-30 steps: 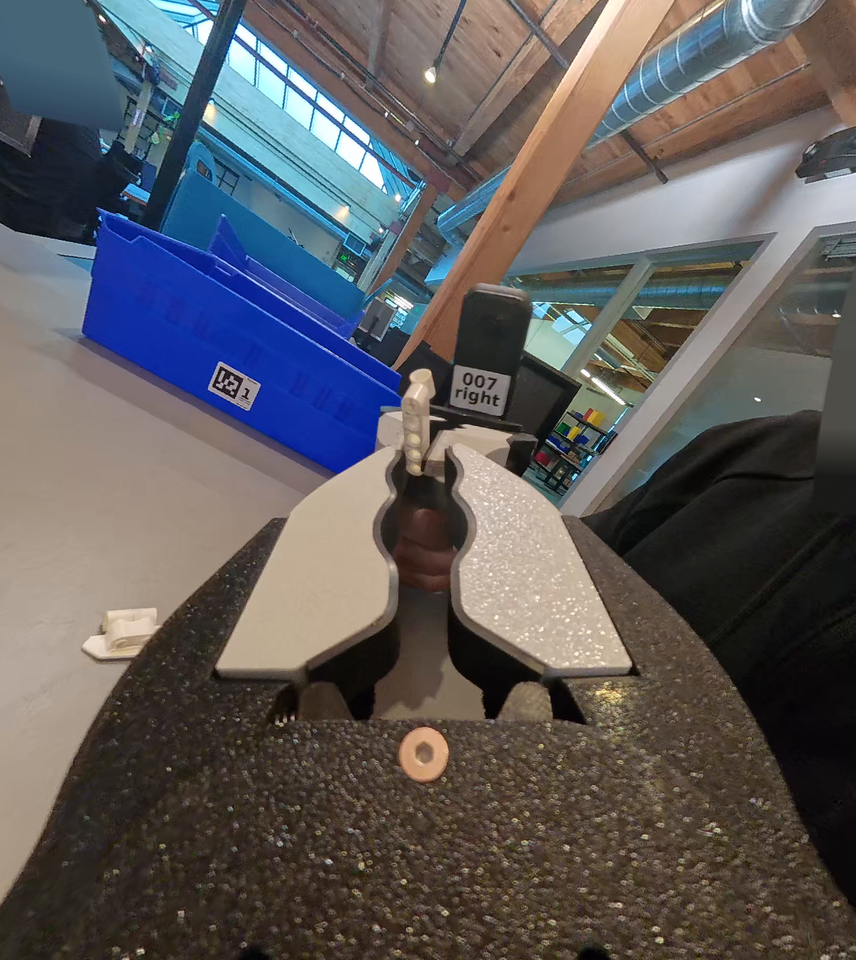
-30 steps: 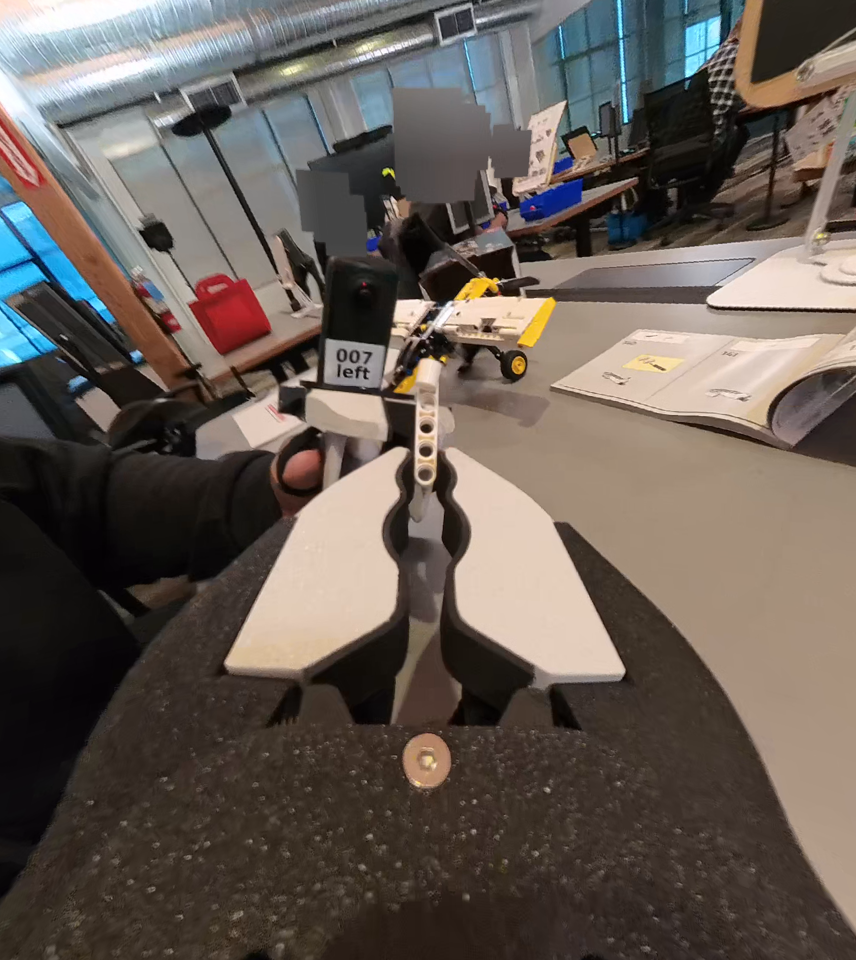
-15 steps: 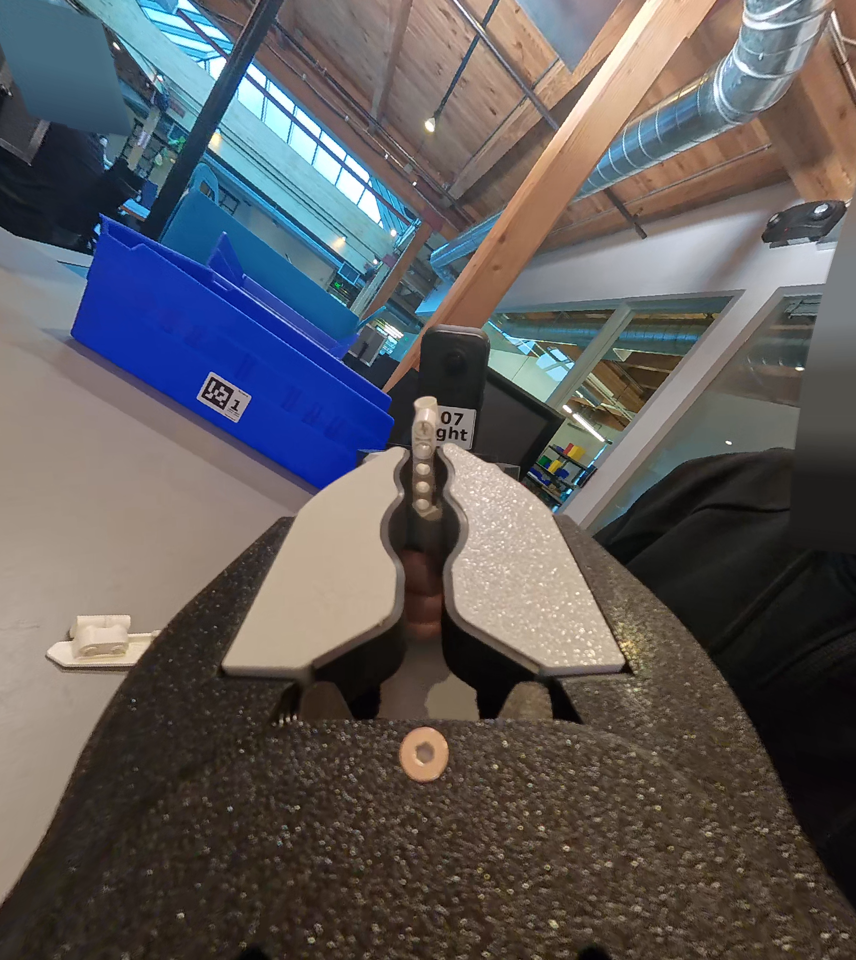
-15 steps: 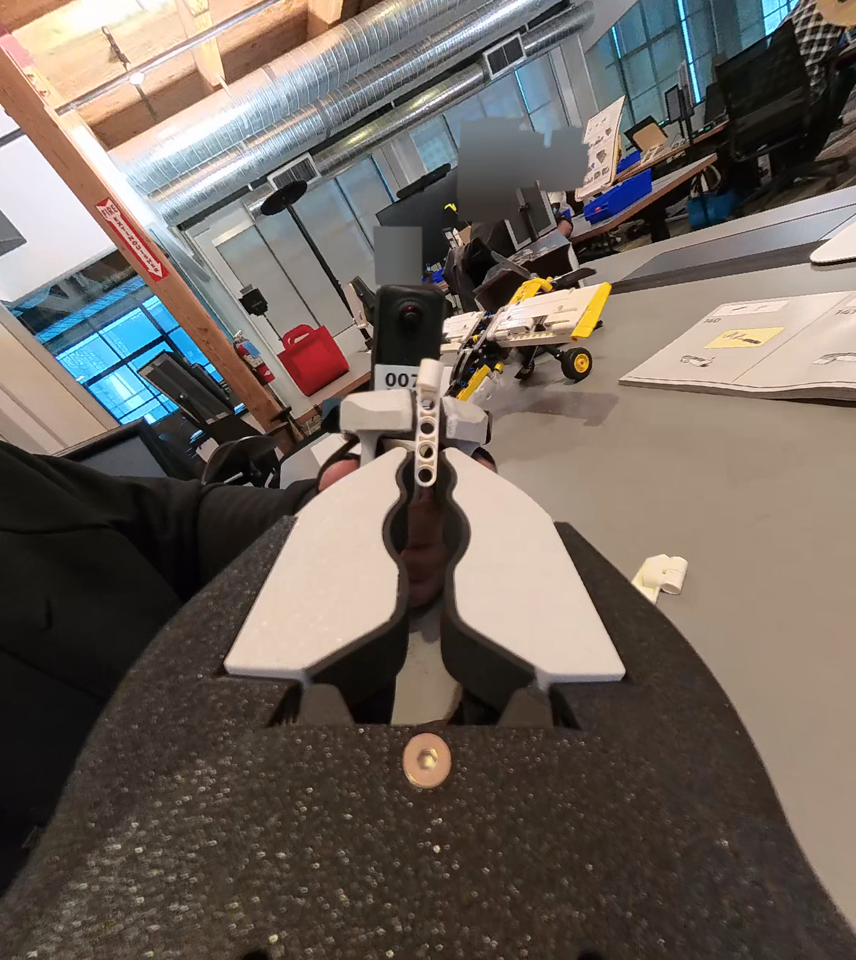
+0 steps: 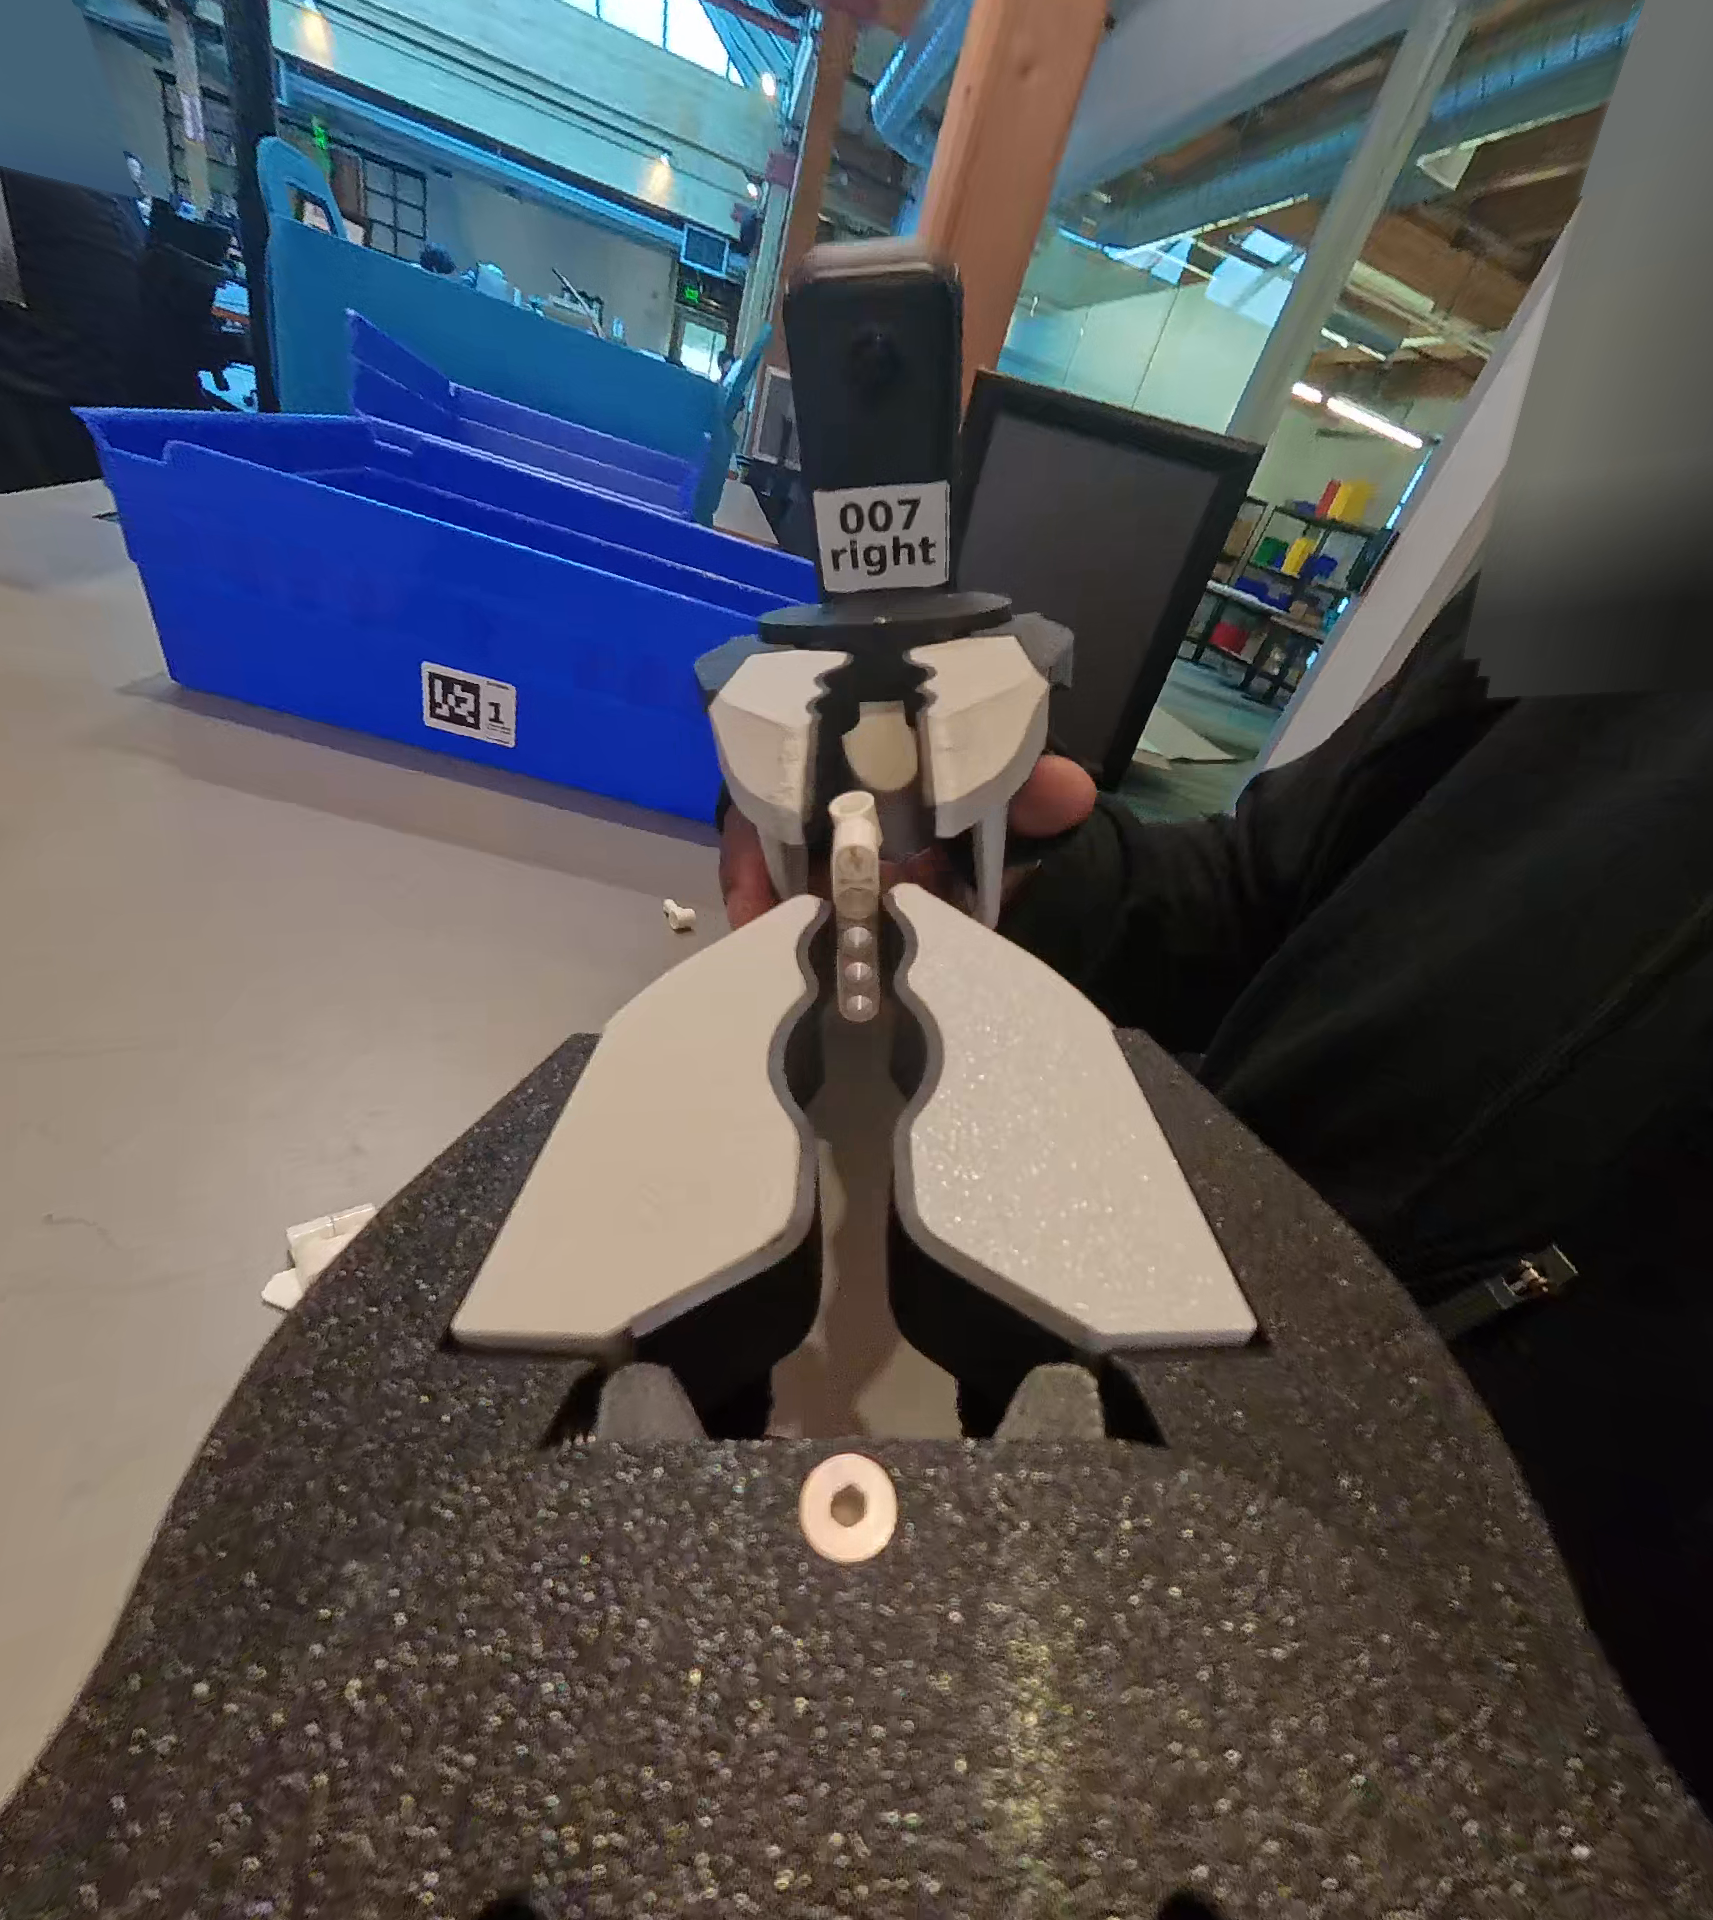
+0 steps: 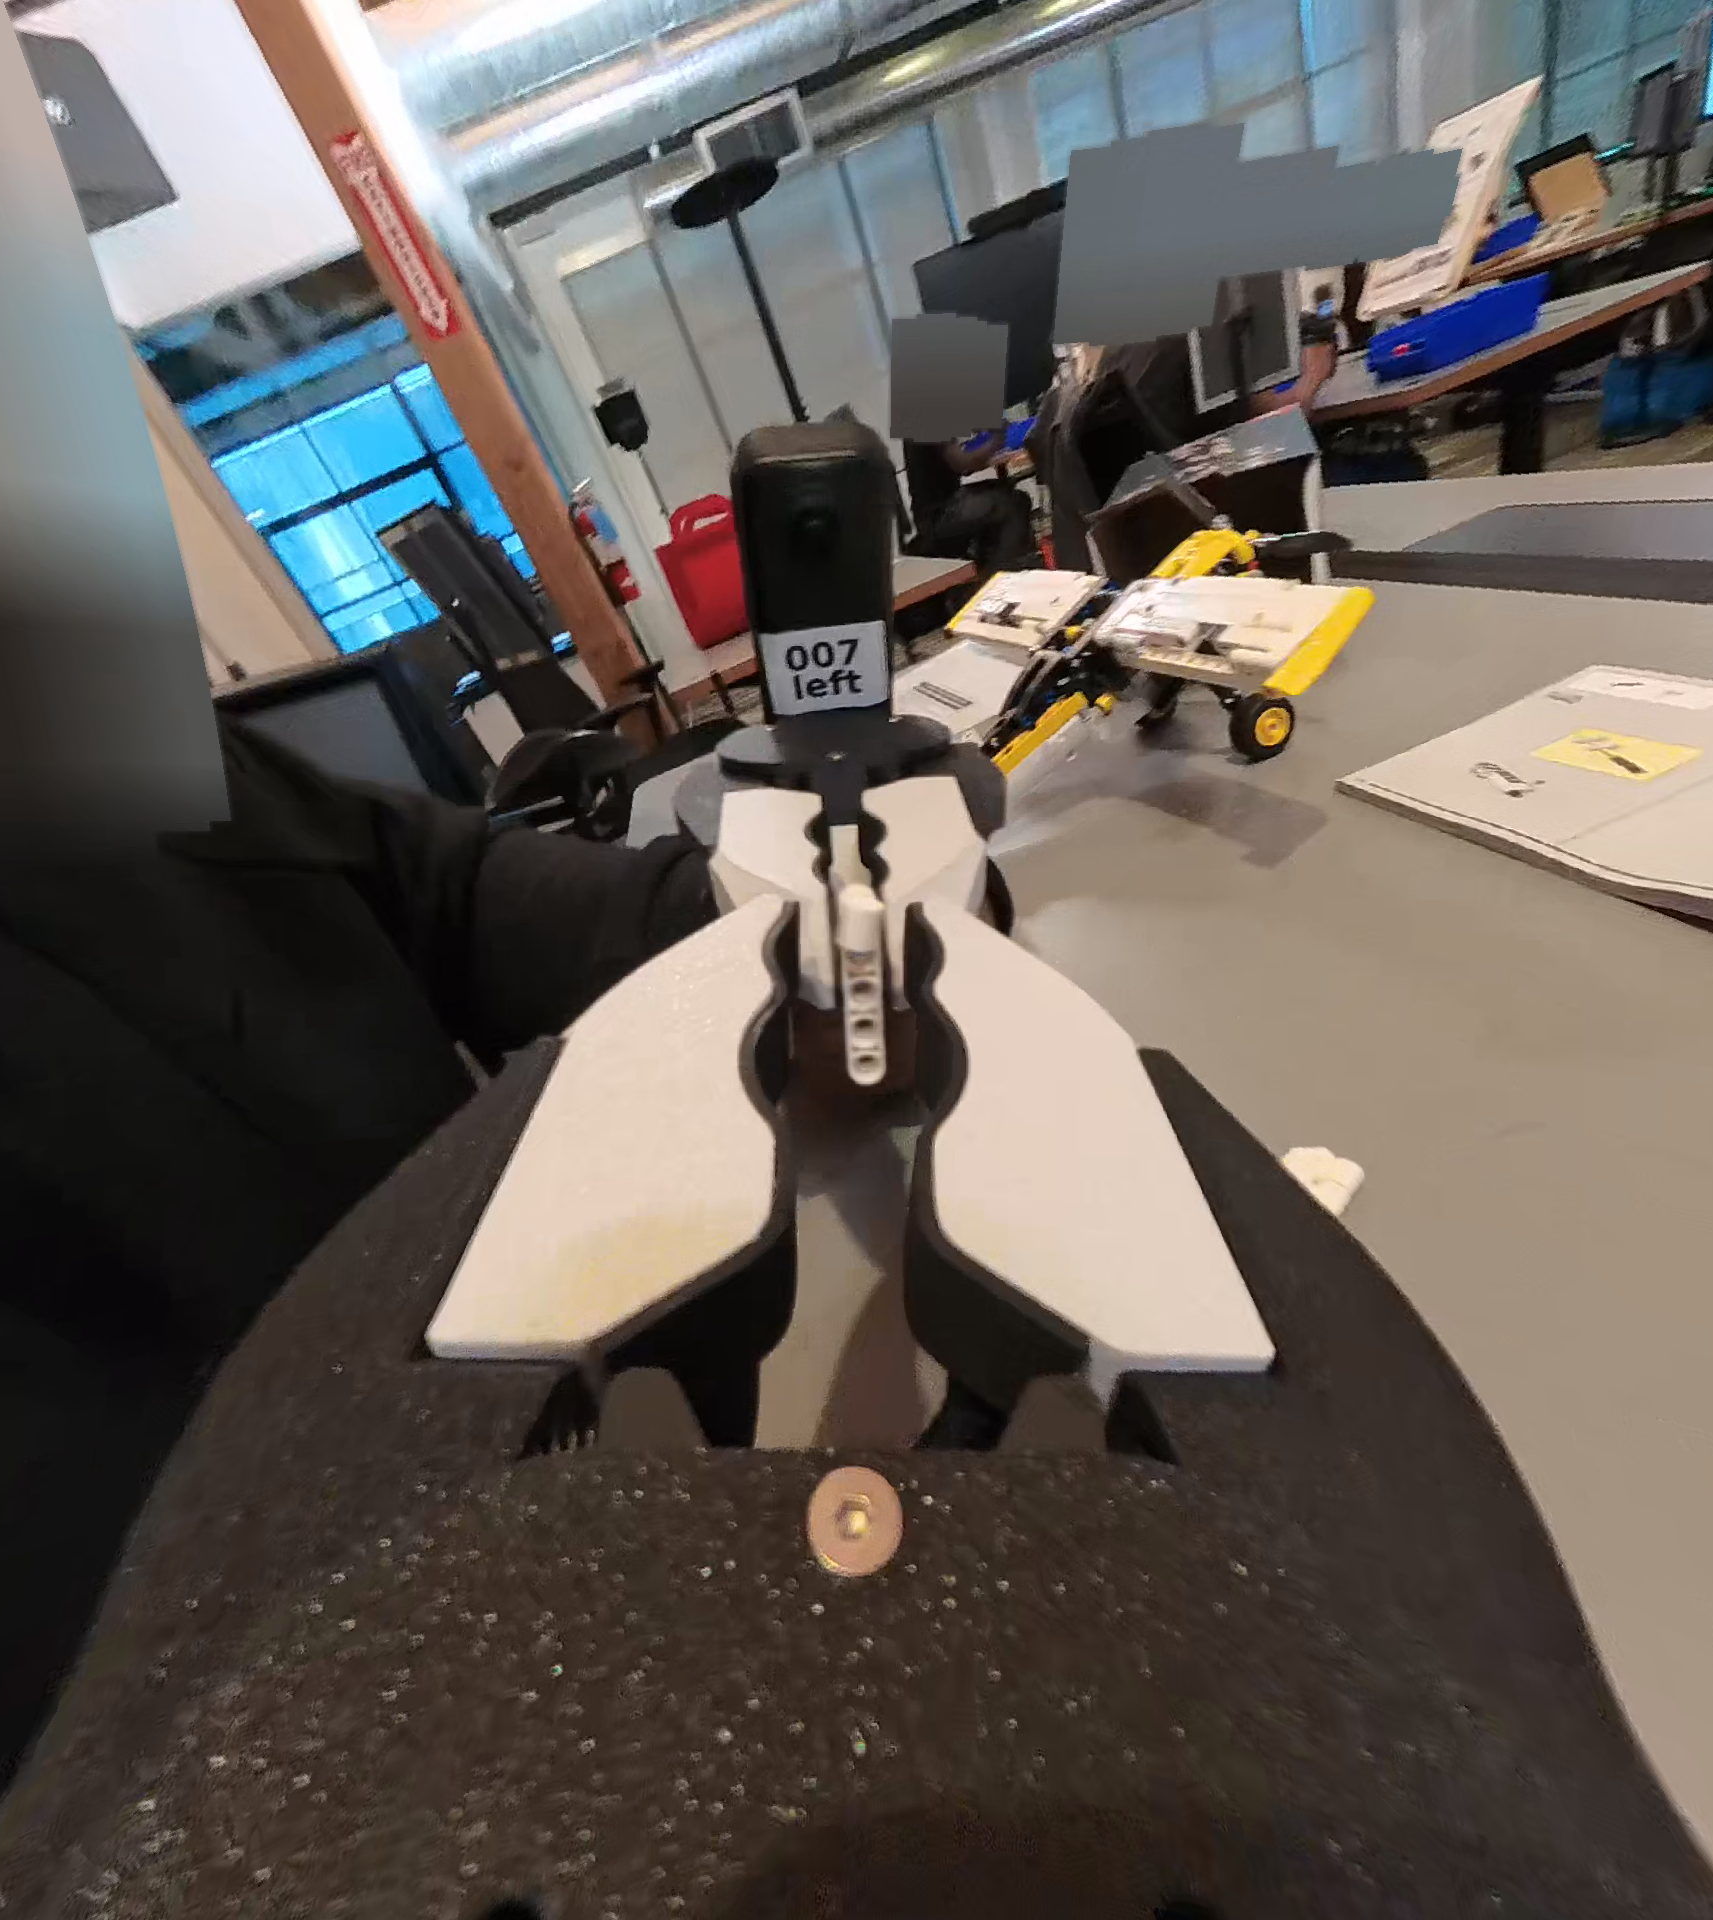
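Observation:
A white toy beam with a row of holes (image 5: 852, 862) is clamped between the fingertips of my left gripper (image 5: 854, 906), above the grey table (image 5: 156, 987). It sticks out forward, with a small white connector on its far end. My right gripper (image 5: 878, 727) faces it a little beyond the beam's tip, with its jaws apart. In the right wrist view the beam (image 6: 862, 997) stands between the fingertips of my right gripper (image 6: 854, 920) with a gap on each side. Behind it, my left gripper (image 6: 847, 842) grips the beam's far end.
A blue bin (image 5: 436, 582) stands at the back left. A small white piece (image 5: 317, 1247) and a white pin (image 5: 677, 914) lie on the table. A yellow and white model plane (image 6: 1164, 634) and an open booklet (image 6: 1610, 790) are to the right. Another white piece (image 6: 1325, 1169) lies nearby. Left and right tips are no more than a few centimetres apart.
My left jaws closed on the white beam that my right gripper held. My right jaws then opened off it, so the beam now sits in my left gripper. Both grippers tilted downward.

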Tool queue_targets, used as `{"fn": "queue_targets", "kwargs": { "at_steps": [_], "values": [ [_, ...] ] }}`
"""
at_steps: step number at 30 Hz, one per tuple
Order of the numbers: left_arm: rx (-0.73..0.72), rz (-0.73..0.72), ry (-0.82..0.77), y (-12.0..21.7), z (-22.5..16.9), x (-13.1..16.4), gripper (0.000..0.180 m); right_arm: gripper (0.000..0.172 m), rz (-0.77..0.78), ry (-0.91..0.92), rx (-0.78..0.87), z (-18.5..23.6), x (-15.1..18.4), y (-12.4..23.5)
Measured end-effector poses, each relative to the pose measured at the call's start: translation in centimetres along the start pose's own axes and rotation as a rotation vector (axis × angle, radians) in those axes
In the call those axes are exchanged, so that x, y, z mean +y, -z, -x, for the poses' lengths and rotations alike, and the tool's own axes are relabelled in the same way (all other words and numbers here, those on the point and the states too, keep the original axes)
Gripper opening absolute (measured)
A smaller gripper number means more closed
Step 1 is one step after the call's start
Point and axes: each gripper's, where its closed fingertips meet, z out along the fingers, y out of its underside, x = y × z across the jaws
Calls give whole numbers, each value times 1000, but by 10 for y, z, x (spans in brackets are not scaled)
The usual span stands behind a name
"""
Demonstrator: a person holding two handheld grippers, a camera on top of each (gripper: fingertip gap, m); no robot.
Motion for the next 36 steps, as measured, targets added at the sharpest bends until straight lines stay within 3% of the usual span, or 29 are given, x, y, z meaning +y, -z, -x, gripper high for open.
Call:
{"fn": "queue_targets", "kwargs": {
  "at_steps": [5,20,26,29,31,36],
  "values": [
    [16,29,-18,-1,-3,5,7,8,37,40,6,2,7,-2],
    [100,68,132,-3,-9,11,7,8,67,297,84,3,14,0],
    [87,72,111,-3,-8,12,8,8,68,293,85,3,14,0],
    [64,26,127,-1,-3,6,8,10,48,275,127,-2,11,2],
    [55,-45,160,3,2,-4,8,21,29,247,169,-8,8,6],
    [67,-167,245,10,8,-18,7,22,3,110,154,-7,15,6]
  ]
}}
